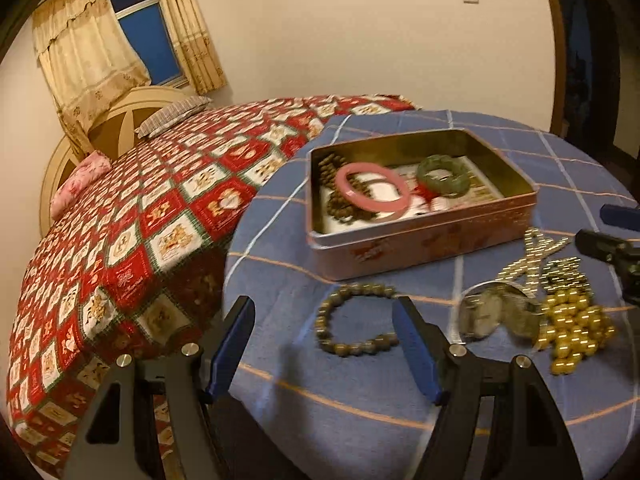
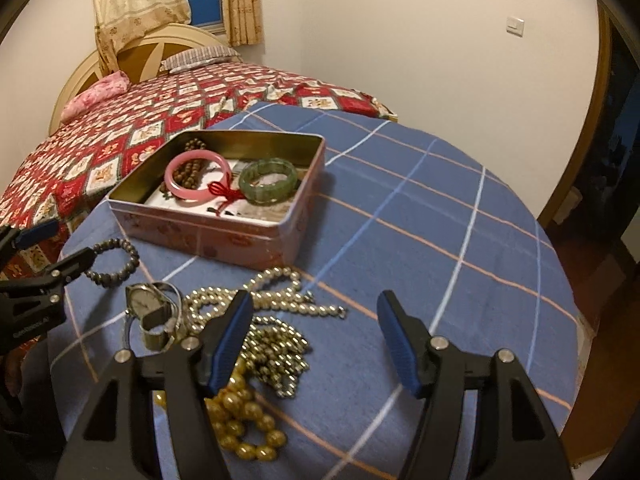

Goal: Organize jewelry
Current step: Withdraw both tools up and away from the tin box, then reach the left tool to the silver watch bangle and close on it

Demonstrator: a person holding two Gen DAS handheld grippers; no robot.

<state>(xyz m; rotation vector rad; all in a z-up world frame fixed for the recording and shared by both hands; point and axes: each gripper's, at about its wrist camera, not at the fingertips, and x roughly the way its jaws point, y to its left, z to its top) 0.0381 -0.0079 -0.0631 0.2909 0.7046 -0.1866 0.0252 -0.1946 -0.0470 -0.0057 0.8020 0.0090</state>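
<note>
An open pink tin box [image 1: 424,240] [image 2: 208,236] sits on a blue plaid table. Inside lie a pink bangle [image 1: 372,192] [image 2: 198,181], a green bangle [image 1: 444,175] [image 2: 269,182] and dark beads [image 2: 192,169]. On the cloth lie a brown bead bracelet [image 1: 352,322] [image 2: 114,262], a watch [image 1: 494,314] [image 2: 154,312], a pearl necklace [image 1: 536,260] [image 2: 272,300] and yellow beads [image 1: 574,330] [image 2: 244,424]. My left gripper [image 1: 324,308] is open, its fingers either side of the bead bracelet. My right gripper [image 2: 314,300] is open and empty above the necklaces.
A bed with a red patterned quilt [image 1: 140,232] [image 2: 120,136] borders the table [image 2: 440,240] on the left. A wall and curtained window [image 1: 120,40] lie behind. The right gripper's tip shows at the right edge of the left wrist view [image 1: 612,248].
</note>
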